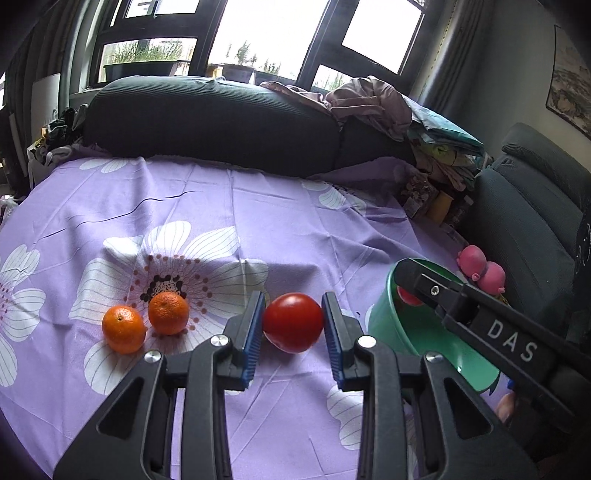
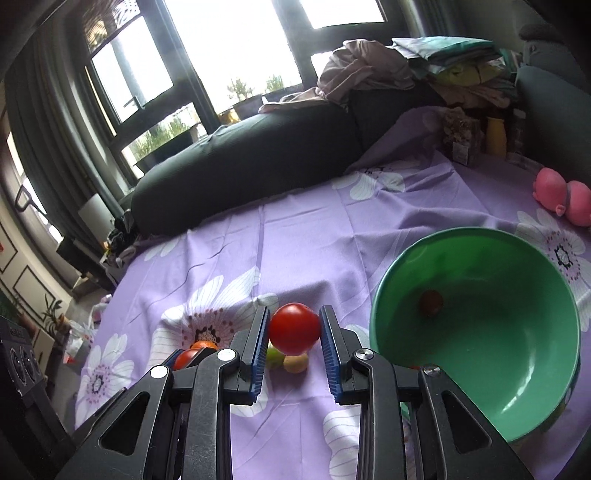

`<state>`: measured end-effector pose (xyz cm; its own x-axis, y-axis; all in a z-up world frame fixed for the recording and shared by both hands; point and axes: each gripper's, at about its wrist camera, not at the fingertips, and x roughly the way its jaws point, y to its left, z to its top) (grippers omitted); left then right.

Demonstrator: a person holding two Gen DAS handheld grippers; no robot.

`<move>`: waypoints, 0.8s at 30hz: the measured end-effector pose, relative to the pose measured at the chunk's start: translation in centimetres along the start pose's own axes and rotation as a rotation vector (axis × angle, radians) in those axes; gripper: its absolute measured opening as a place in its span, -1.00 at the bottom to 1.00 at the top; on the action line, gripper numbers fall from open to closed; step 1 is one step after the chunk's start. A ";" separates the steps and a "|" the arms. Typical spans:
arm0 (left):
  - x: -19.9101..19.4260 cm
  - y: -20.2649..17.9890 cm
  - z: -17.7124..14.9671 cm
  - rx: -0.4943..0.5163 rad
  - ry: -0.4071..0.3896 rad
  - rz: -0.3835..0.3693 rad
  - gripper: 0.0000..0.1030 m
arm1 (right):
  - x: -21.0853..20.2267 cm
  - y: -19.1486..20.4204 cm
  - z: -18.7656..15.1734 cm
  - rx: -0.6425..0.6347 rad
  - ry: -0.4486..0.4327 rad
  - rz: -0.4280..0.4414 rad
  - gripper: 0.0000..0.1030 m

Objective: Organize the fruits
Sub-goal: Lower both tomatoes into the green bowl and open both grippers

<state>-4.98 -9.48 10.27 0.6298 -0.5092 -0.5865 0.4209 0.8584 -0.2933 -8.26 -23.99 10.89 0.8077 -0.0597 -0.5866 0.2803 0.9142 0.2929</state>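
Fruits lie on the purple cloth (image 1: pixel 295 229) by the green bowl (image 2: pixel 476 332). Left gripper (image 1: pixel 293 325) holds a red tomato (image 1: pixel 293 322) tight. Right gripper (image 2: pixel 293 328) holds another tomato (image 2: pixel 294 328). Only the left view shows two oranges (image 1: pixel 123 328). Only the right view shows a small fruit (image 2: pixel 430 302) inside the bowl.

This is a home. A dark sofa (image 1: pixel 207 118) sits under big windows (image 1: pixel 258 33), with piled clothes (image 1: pixel 373 99), a picture (image 1: pixel 570 77) on the wall, and a flowery purple tablecloth (image 1: pixel 258 206).
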 end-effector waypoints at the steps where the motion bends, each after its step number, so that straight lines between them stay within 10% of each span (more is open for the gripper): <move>1: 0.0 -0.5 0.2 0.015 -0.002 -0.008 -0.39 | -0.4 -0.4 0.2 0.007 -0.021 -0.011 -0.42; 15: 2.2 -8.4 1.2 0.215 -0.003 -0.203 -0.39 | -5.2 -8.6 1.0 0.281 -0.235 -0.189 -0.42; 24: 4.9 -10.7 -0.7 0.183 0.098 -0.296 -0.39 | -3.7 -11.6 0.1 0.399 -0.120 -0.307 -0.42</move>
<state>-6.88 -21.14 10.02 0.4011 -0.7184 -0.5684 0.6912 0.6445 -0.3270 -14.50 -34.44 9.75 0.7043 -0.3679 -0.6071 0.6709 0.6246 0.3998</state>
